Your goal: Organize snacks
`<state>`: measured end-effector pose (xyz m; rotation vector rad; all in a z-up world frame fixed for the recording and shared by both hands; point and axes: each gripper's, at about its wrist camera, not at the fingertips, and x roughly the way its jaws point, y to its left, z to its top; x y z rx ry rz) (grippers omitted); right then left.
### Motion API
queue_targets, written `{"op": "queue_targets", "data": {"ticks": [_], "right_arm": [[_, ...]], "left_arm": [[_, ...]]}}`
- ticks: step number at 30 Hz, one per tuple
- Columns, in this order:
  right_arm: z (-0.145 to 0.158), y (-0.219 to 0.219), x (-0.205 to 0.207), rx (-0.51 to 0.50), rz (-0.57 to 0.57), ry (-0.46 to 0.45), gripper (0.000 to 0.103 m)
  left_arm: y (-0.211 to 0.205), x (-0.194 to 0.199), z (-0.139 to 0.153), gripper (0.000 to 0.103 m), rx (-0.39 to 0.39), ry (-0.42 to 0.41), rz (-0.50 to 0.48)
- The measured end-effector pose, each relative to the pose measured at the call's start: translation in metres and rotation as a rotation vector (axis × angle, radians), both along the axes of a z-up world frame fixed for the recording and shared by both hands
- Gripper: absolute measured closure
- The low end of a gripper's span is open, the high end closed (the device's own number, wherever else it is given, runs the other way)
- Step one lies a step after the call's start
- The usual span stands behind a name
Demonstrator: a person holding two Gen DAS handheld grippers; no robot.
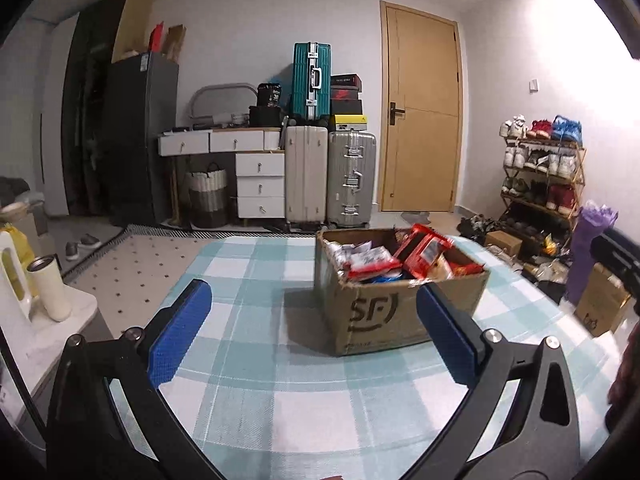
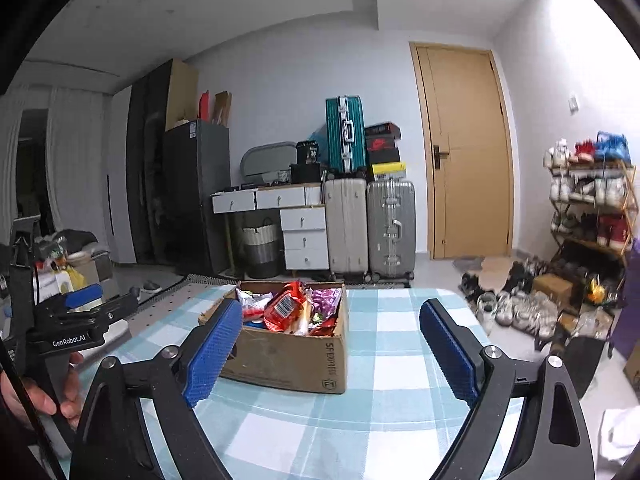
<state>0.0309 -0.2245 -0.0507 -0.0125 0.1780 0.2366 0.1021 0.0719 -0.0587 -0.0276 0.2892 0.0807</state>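
An open cardboard box point(image 1: 384, 312) printed with SF stands on the checked tablecloth point(image 1: 256, 360), filled with snack packets point(image 1: 424, 250), red ones on top. My left gripper point(image 1: 316, 296) hovers over the cloth just short of the box, open and empty; its right pad point(image 1: 444, 332) overlaps the box's front corner in the picture. In the right wrist view the same box point(image 2: 288, 356) sits left of centre with its red and purple packets point(image 2: 286, 306). My right gripper point(image 2: 330, 318) is open and empty in front of the box. The left gripper point(image 2: 82, 296) shows at the left edge, held by a hand point(image 2: 72, 380).
A white tumbler point(image 1: 50, 288) and a jug stand on a side surface to the left of the table. Behind the table are suitcases point(image 1: 330, 176), white drawers point(image 1: 260, 184), a fridge and a wooden door point(image 1: 424, 112). A shoe rack point(image 2: 592, 208) and loose shoes crowd the floor at right.
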Motion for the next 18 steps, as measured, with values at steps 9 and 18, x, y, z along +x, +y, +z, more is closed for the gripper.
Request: {"op": "queue_targets", "data": {"ticks": [9,18], "right_arm": [[-0.036,0.001,0.006,-0.059,-0.007,-0.036,0.001],[-0.061,-0.007,0.047,-0.016,0.032,0.094,0.0]], "left_arm": [[0.003,0.005,-0.041,0.001,-0.006,0.017,0.021],[0.005,0.019,-0.059,0.001,0.007,0.029,0.009]]}}
